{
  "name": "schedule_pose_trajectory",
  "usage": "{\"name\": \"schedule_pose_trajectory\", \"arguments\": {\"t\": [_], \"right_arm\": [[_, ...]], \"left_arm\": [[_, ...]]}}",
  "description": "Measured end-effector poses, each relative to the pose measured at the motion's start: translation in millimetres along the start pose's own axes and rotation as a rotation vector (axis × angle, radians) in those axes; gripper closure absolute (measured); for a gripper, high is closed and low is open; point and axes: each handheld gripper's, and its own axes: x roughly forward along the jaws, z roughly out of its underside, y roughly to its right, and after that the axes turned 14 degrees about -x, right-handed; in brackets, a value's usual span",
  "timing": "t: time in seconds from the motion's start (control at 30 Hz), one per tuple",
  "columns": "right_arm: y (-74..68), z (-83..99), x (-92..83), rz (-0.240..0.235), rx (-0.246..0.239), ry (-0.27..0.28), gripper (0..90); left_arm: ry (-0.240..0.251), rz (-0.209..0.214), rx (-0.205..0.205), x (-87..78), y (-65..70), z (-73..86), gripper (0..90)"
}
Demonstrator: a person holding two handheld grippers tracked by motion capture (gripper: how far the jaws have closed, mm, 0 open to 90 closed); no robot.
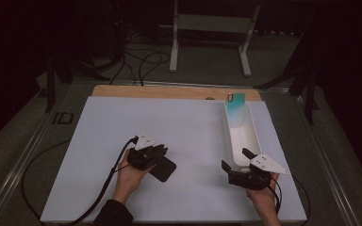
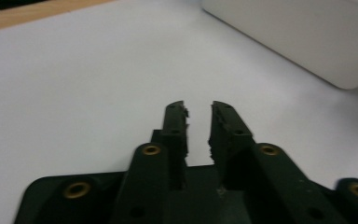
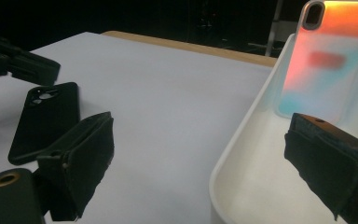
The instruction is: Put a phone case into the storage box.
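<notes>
Left gripper (image 1: 156, 153) jaws narrow, nothing between them; black rubber phone case (image 1: 164, 168) lies flat beside it, near front edge of white table (image 1: 184, 127). Right gripper (image 1: 238, 165) jaws wide, straddling near rim of long white plastic tray (image 1: 252, 134). Risk: narrow jaws slide over flat case, push it away.

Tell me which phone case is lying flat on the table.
The black case, flat on the white table by the left tool. The coloured case instead stands leaning inside the white tray.
</notes>
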Motion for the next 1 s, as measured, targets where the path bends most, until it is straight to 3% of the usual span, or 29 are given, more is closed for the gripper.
{"name": "schedule_pose_trajectory", "arguments": {"t": [0.1, 0.2, 0.47, 0.6, 1.0], "right_arm": [[-0.1, 0.0, -0.1, 0.0, -0.001, 0.001, 8.1], [-0.3, -0.2, -0.4, -0.001, -0.003, 0.0, 8.1], [-0.9, -0.5, -0.4, -0.006, -0.006, -0.001, 8.1], [-1.4, -0.9, -0.5, -0.007, -0.006, 0.001, 8.1], [-0.9, -0.9, -1.0, -0.006, -0.007, 0.004, 8.1]], "left_arm": [[-0.017, 0.007, 0.003, 8.5, 4.2, 0.2, 89.2], [-0.041, 0.01, -0.006, 17.2, 8.5, 0.3, 89.7], [-0.101, 0.003, 0.029, 36.4, 21.7, 3.4, 90.0], [-0.131, 0.01, 0.023, 46.9, 26.4, 8.2, 90.0], [-0.211, -0.01, 0.031, 58.1, 29.3, 17.0, 90.0]]}}
